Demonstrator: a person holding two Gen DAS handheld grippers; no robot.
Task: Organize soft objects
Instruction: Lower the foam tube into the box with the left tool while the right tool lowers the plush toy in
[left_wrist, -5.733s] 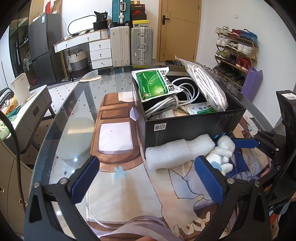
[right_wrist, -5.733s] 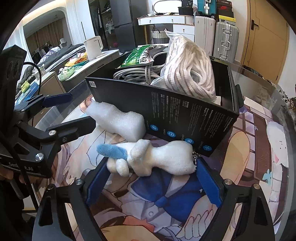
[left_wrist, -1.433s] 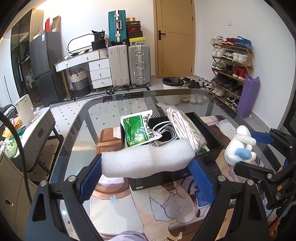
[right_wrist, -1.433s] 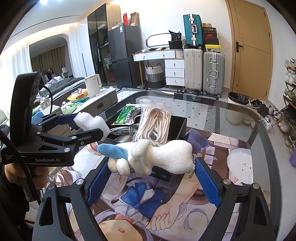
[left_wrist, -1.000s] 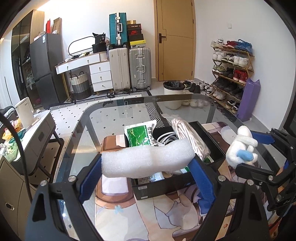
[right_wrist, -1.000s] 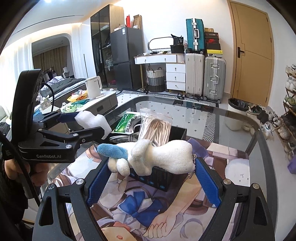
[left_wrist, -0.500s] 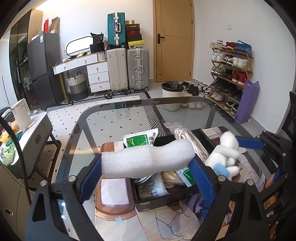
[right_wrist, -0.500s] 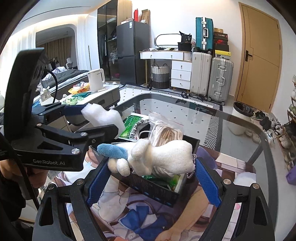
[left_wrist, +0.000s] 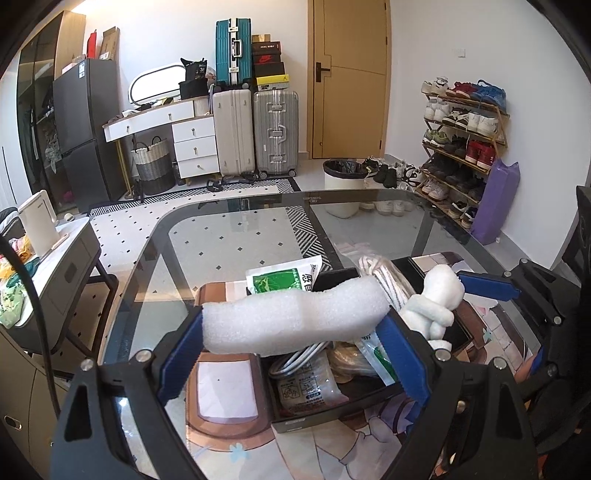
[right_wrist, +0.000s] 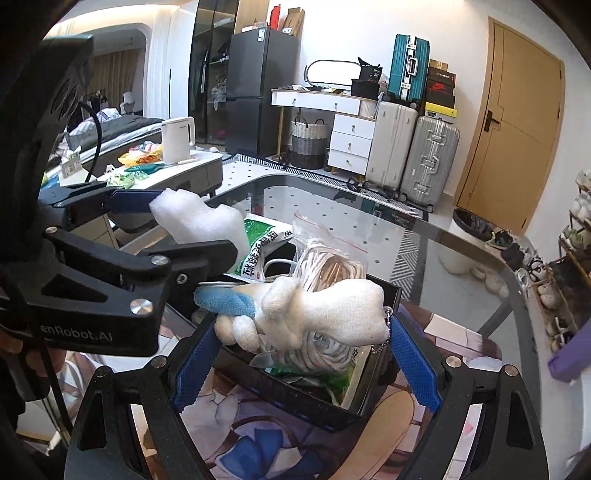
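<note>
Left claw (left_wrist: 295, 332) and right claw (right_wrist: 304, 347) clamped, raised.

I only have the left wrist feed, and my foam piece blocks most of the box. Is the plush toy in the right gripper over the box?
Observer: Yes. On the right wrist view, the plush toy clamped in the right gripper hangs above the black box's near wall.
Operator: From here, my foam looks like it is touching the plush. Is it?
Observer: No. The foam piece in the left gripper sits higher and off to the side, with a gap between them.
Operator: Is anything dangling that might snag?
Observer: A small ball chain hangs from the plush's white end, opposite its blue tip.
</note>
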